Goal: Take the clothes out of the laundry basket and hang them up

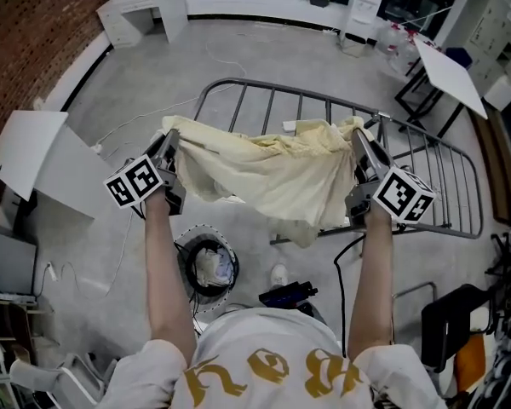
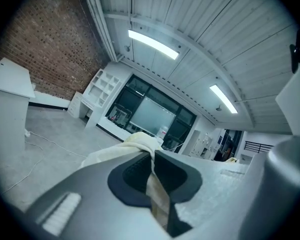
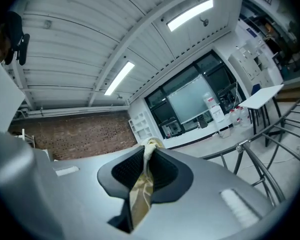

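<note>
Two cloth [image 1: 272, 177] edges sit clamped, apparently above rack [image 1: 447, 190].

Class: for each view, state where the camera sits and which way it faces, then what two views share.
Head view: on the head, facing steeply down at the yellow cloth and drying rack; forearms, left claw, right claw show.
Left gripper view: on the left claw, facing along its jaws, shut on the cloth.
Right gripper view: same on the right claw.
Shared: the cloth.

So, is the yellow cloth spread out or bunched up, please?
Spread, though sagging: the yellow cloth stretches between the left gripper and the right gripper.
</note>
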